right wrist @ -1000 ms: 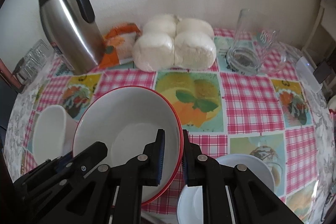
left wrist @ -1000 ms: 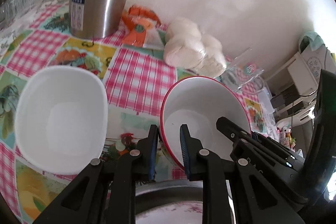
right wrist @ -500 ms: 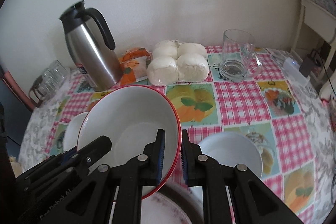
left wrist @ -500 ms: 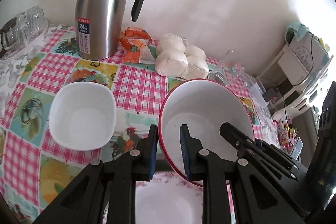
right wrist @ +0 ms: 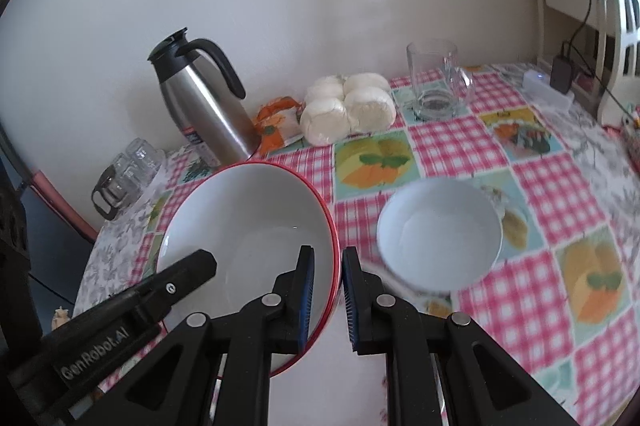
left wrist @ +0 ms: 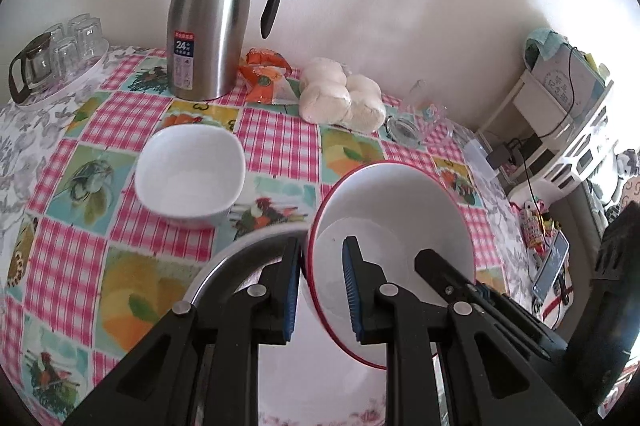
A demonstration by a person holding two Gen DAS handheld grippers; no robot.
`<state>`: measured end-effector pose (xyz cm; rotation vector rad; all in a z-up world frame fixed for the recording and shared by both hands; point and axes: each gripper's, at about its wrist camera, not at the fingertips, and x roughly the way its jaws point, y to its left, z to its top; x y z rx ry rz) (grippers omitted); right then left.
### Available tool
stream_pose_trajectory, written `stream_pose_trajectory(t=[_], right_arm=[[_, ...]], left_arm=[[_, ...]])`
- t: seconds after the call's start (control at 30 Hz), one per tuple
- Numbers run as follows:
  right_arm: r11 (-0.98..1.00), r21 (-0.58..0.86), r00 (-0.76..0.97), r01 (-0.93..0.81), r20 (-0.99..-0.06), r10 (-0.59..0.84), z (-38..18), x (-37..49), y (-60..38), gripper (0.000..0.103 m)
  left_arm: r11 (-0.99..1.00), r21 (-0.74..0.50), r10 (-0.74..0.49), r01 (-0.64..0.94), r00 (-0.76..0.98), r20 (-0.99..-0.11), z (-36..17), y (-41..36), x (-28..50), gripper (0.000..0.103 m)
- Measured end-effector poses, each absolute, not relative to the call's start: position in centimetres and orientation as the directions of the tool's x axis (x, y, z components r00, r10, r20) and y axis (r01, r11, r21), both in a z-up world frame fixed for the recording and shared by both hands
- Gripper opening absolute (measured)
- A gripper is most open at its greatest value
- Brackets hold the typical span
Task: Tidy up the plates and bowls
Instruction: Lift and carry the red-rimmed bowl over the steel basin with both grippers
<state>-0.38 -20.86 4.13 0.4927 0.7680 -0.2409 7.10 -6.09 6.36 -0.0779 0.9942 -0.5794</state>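
The left gripper's [left wrist: 320, 288] fingers [left wrist: 290, 290] were pinched on the left rim of the red-rimmed bowl [left wrist: 394, 222], one pad outside and one inside. The right gripper's [right wrist: 325, 296] fingers [right wrist: 307, 294] gripped the opposite rim in the same way, so both held the bowl, tilted, above the desk [left wrist: 160, 238]. Below it lay a plate [left wrist: 248, 246] with a metallic-looking edge — only part of it showed, so its kind was hard to tell. To the left of the bowl, apart from it, a squarish white bowl [left wrist: 190, 176] sat on the checked cloth; to the right, a round white bowl [right wrist: 439, 232] sat blurred, just beside the plate. Farther back, along the wall, stood a steel flask [left wrist: 212, 22], an orange packet [left wrist: 266, 76], four white buns [left wrist: 342, 100] and a glass mug [right wrist: 434, 78] — all well apart from the grippers.
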Motion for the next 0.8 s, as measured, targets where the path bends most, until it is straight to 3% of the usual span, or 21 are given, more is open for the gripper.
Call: stream_pose_trajectory(t=[0.8], right_arm=[[0.856,0.342,0.643,0.388,-0.765,0.015,2.0,-2.3,-18.6,0.018]], left_arm=[[0.890,-0.239,-0.385,0.389,0.357,-0.851,3.1,-5.0,5.2,0.022]])
